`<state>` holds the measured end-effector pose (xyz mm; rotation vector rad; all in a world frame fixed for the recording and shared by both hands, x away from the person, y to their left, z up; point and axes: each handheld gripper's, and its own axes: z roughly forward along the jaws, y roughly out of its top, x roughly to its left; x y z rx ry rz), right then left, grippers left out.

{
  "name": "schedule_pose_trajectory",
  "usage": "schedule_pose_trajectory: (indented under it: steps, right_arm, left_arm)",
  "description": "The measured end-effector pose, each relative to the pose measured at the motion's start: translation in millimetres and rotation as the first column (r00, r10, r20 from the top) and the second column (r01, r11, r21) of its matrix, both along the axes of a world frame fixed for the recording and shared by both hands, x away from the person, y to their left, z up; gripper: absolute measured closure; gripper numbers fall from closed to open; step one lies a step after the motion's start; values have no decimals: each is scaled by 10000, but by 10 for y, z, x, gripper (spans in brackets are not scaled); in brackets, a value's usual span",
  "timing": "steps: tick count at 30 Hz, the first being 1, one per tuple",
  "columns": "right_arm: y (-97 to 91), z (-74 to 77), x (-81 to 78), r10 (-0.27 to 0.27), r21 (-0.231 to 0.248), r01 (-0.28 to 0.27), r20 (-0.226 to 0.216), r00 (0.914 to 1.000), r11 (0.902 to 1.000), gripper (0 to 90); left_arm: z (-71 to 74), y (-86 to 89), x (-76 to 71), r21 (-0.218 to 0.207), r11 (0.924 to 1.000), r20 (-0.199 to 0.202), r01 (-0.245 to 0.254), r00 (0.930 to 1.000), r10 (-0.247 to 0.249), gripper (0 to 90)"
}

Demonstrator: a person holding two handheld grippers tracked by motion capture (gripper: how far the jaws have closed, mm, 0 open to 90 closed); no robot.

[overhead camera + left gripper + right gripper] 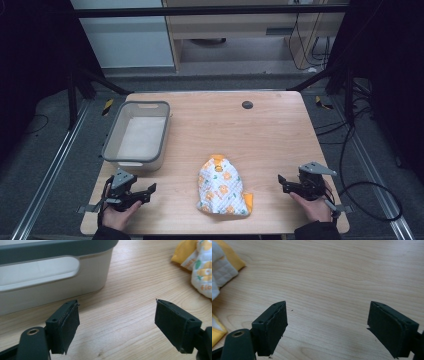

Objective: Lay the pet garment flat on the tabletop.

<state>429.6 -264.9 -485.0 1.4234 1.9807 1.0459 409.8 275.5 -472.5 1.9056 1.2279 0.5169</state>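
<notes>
A small white garment with orange prints and yellow trim (221, 186) lies crumpled near the front middle of the wooden table (260, 130). My left gripper (148, 192) rests at the front left, open, nothing between its jaws (116, 323); the garment (200, 267) lies off to its right. At the front right my right gripper (283, 183) is open over bare wood (327, 325), its jaws pointing toward the garment (223, 267). A hand holds each gripper.
A grey-rimmed white tub (136, 134) stands at the left of the table, just beyond the left gripper; its handle wall (50, 272) is close ahead. A small black round cap (247, 104) sits near the far edge. Cables trail on the floor at the right.
</notes>
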Motion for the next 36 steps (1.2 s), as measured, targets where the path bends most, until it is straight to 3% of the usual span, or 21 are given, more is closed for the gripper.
schedule_pose_trajectory:
  steps: [4, 23, 36]
  right_arm:
    - [50, 57, 1, 327, 101, -328, 114, 9994, 9994, 177]
    - [204, 402, 136, 952, 476, -973, 455, 9944, 9941, 187]
    - [460, 639, 295, 1480, 764, -1545, 841, 9854, 9850, 186]
  left_arm:
    - [65, -82, -12, -82, 9993, 253, 361, 9990, -359, 197]
    - [441, -143, 93, -520, 9967, 1007, 617, 9933, -562, 200]
    - [529, -565, 313, -470, 9910, 1142, 1256, 9862, -1196, 214]
